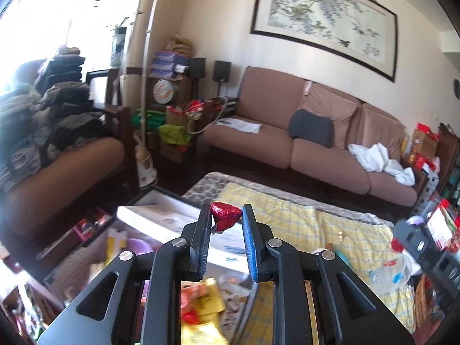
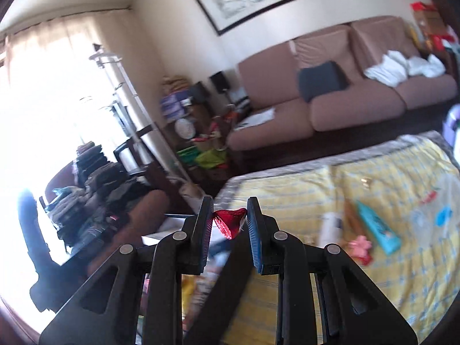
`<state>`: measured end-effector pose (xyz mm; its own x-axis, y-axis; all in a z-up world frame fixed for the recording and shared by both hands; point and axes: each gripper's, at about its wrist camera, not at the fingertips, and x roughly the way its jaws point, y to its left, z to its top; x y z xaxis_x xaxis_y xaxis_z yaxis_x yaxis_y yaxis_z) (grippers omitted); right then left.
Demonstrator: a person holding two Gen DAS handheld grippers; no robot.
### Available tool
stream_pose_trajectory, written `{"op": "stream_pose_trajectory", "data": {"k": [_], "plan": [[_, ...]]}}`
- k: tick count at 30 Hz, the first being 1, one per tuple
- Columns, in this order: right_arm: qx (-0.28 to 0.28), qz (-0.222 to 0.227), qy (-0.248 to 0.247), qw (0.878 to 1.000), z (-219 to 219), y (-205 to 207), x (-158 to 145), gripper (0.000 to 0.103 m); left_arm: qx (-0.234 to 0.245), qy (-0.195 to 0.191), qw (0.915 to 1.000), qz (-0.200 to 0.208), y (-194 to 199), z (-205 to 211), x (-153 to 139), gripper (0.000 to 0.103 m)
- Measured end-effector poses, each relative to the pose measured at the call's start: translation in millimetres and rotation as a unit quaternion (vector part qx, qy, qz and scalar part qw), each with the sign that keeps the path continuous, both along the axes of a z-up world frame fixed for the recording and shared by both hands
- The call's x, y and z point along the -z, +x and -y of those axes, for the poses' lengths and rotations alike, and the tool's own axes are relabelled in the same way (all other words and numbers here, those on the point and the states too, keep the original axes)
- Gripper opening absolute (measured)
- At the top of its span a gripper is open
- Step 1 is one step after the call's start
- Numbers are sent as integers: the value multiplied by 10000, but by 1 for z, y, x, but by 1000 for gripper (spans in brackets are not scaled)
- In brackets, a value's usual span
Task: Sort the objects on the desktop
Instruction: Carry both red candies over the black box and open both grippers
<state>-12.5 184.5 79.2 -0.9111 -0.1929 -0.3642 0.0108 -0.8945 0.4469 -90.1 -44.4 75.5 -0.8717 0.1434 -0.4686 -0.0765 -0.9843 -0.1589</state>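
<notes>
In the left wrist view my left gripper [image 1: 226,215] is shut on a red foil-wrapped candy [image 1: 225,216], held in the air above the open box [image 1: 161,215] at the table's left end. In the right wrist view my right gripper [image 2: 230,215] is shut on another red foil-wrapped candy [image 2: 230,222], lifted above the yellow checked cloth [image 2: 302,201] on the table. The right gripper also shows at the far right of the left wrist view [image 1: 402,238], blurred. A teal tube [image 2: 376,230], a white tube [image 2: 330,228] and a pink wrapper [image 2: 360,245] lie on the cloth.
A brown sofa [image 1: 287,132] with a dark cushion [image 1: 312,126] and white clothes [image 1: 382,161] stands behind the table. An armchair piled with folded clothes [image 1: 57,115] is at the left. Yellow packets [image 1: 201,299] lie in the box below my left gripper. A plastic bag [image 1: 388,273] lies on the cloth.
</notes>
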Motion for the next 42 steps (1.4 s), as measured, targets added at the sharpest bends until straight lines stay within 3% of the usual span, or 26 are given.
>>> {"op": "stream_pose_trajectory", "data": {"k": [4,6,9,13,17,23,27,29,31,33,37,42], "plan": [[-224,412,-670,9966,44,-30,-7,22,-307,-182,9994,2,4,40,-6,21],[-447,477,-483,9967,74,-37,-8,22,-549,-182,9983,68,5,60,-8,21],[-1056,197,165,9941,123,-35,5,22,-784,-77,9967,210,10,87,-4,21],[-1440,584,92,9878,147,-39,49,22,-1036,-92,9898,970,0,105,14,21],[-1487,872,-134,9849,137,-47,72,22,-1001,42,9817,1620,-6,110,33,21],[-1633,992,-629,9796,121,-56,88,22,-843,87,9802,1792,-4,93,39,21],[-1818,1285,-844,9712,125,-64,103,23,-1032,107,9729,2067,-5,97,50,21],[-1931,1345,-1020,9665,126,-66,108,23,-1085,363,9682,2226,-7,105,58,21],[-2168,1285,-1503,9560,123,-67,115,23,-1091,765,9627,2354,-6,113,64,21],[-2288,1264,-1780,9487,123,-69,120,23,-1132,831,9603,2411,-6,115,66,21],[-2215,1384,-1454,9543,130,-71,124,24,-1197,854,9564,2523,-5,113,70,21],[-2333,1437,-1629,9478,132,-72,129,24,-1264,829,9536,2604,-5,113,73,21]]}}
